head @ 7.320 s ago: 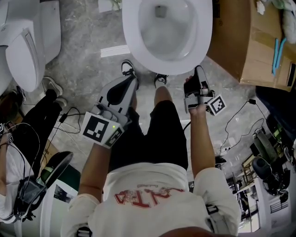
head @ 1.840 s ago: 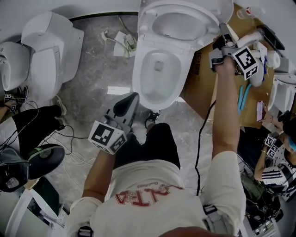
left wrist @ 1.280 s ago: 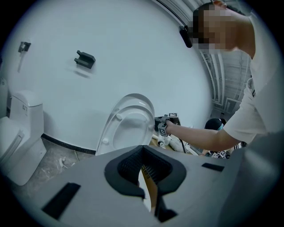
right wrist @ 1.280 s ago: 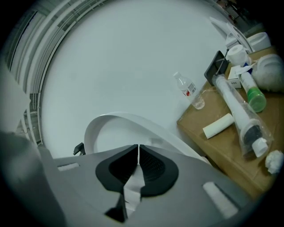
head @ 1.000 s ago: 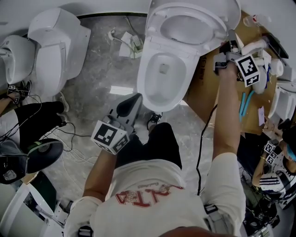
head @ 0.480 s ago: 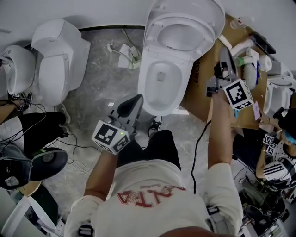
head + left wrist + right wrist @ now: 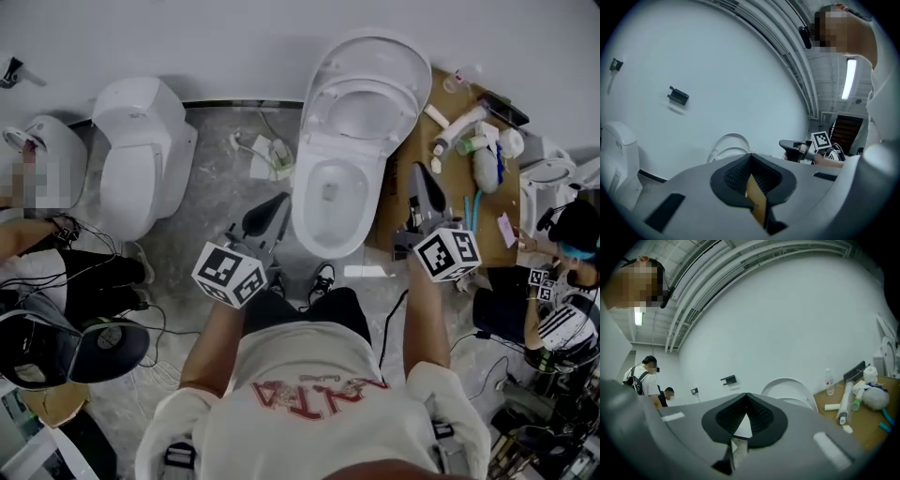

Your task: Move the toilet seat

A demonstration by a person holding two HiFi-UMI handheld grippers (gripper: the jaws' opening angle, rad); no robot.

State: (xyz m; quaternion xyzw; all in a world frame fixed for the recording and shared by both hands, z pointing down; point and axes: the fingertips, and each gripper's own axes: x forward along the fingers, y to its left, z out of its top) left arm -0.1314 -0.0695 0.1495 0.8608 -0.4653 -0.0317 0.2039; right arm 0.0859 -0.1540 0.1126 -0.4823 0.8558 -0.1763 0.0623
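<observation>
two grippers, one open toilet, two other toilets at left.

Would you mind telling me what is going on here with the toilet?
A person stands facing a toilet with a pair of tongs in each hand. The toilet seat is up, tilted back towards the wall. Neither pair touches it. The left tongs and the right tongs are both shut and empty, held clear of the bowl, one on each side. Bottles and tubes lie on a brown cardboard surface to the right.
</observation>
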